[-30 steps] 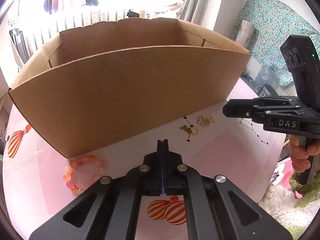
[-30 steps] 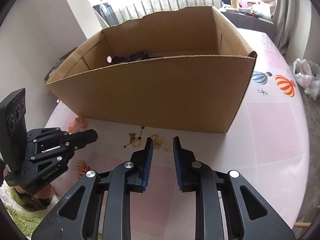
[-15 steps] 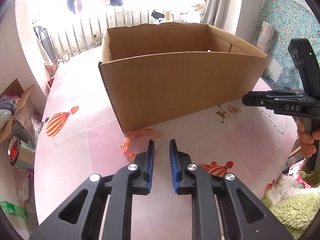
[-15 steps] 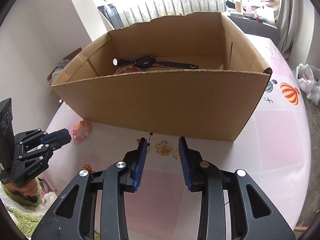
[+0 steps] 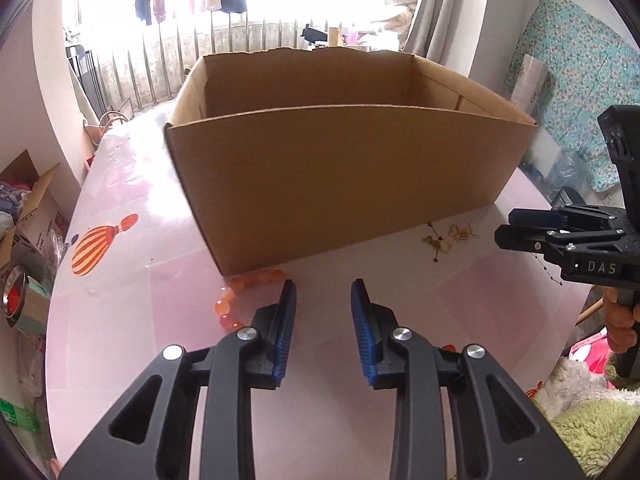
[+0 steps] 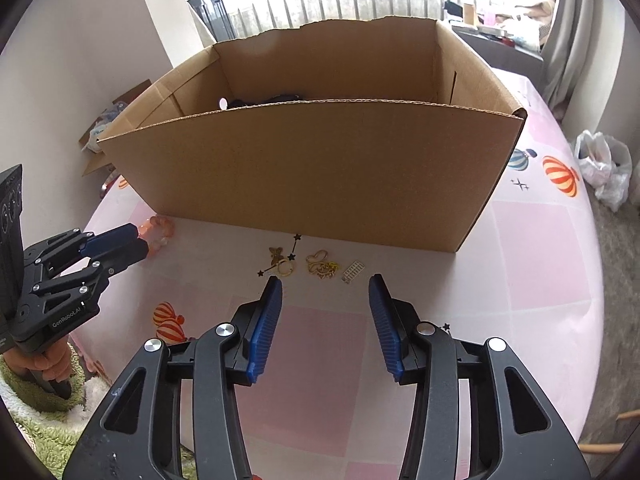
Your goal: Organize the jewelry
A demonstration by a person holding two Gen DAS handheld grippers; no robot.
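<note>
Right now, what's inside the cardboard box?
Over the cardboard box front wall, the right wrist view shows a dark item with a small white spot at the back left. The rest of the floor is hidden by that wall.

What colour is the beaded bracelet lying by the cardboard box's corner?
Orange, with paler peach beads; the beaded bracelet shows best in the left wrist view.

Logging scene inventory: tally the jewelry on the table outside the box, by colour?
Orange bead bracelet: 1
Gold pieces in front of the cardboard box: 4, tentatively; some overlap
Total: 5
Box contents mostly hidden, not counted.
</note>
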